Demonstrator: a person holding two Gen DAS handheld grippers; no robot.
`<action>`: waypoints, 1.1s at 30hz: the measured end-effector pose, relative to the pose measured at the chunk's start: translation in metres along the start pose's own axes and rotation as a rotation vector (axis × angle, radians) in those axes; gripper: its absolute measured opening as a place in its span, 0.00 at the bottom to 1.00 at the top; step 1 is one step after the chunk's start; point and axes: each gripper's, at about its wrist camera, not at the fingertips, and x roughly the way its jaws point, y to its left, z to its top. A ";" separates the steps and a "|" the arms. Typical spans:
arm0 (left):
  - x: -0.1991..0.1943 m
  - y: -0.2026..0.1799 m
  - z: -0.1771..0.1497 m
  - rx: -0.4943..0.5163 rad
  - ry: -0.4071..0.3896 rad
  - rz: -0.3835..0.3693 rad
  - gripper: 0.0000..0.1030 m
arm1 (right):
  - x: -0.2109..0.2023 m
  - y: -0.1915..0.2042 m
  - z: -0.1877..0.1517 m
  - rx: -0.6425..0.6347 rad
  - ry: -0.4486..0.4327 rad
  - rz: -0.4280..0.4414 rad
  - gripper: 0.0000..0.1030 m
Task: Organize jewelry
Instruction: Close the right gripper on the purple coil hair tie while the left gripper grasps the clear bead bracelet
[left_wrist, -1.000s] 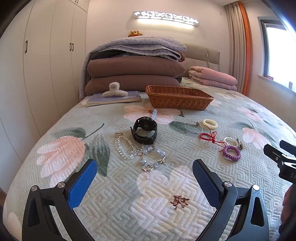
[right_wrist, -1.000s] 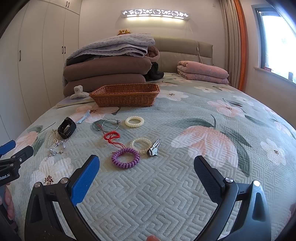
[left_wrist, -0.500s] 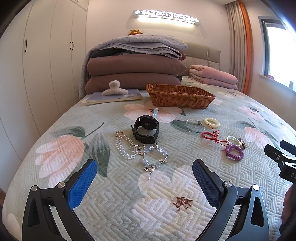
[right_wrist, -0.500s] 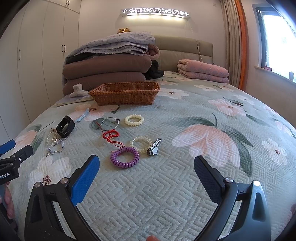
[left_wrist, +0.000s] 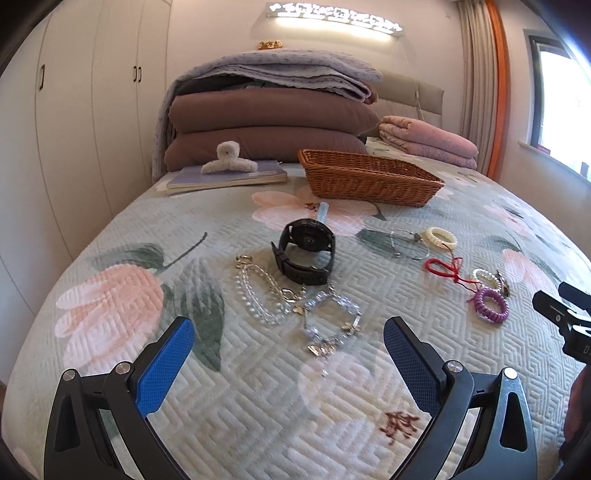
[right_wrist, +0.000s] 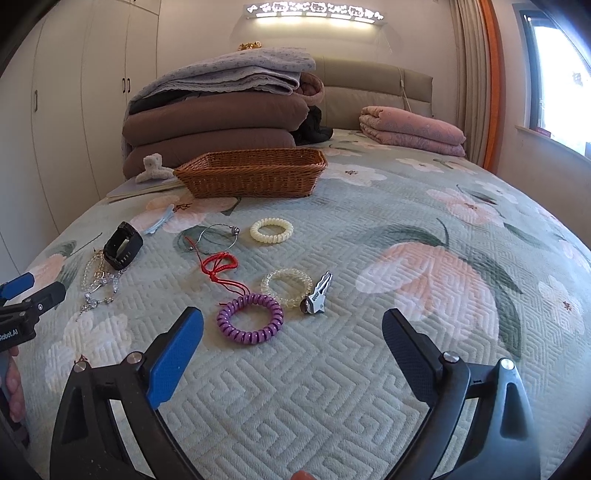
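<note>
Quilted floral bedspread (right_wrist: 369, 369) carrying scattered jewelry, with a wicker basket (right_wrist: 255, 173) near the head end, in front of folded blankets (right_wrist: 218, 122). Left gripper (left_wrist: 288, 343): jaws spread wide, holding nothing, above two clear bead bracelets (left_wrist: 295, 306); a black watch (left_wrist: 306, 254) lies just beyond. Right gripper (right_wrist: 291, 332): likewise spread and empty, above a purple coil band (right_wrist: 250, 318) (touching a clear coil band (right_wrist: 286, 286) with a metal clip (right_wrist: 317, 295) beside it). Red cord (right_wrist: 218, 264), wire bangle (right_wrist: 216, 236) and cream coil band (right_wrist: 271, 230) lie closer to the basket.
</note>
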 end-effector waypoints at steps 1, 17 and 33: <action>0.003 0.002 0.003 0.007 0.003 0.003 0.98 | 0.002 0.000 0.001 0.001 0.008 0.003 0.93; 0.066 0.034 0.027 0.117 0.167 -0.039 0.63 | 0.040 0.004 0.005 -0.009 0.150 0.034 0.81; 0.104 0.035 0.032 0.126 0.246 0.006 0.30 | 0.061 0.009 0.002 -0.022 0.227 0.038 0.48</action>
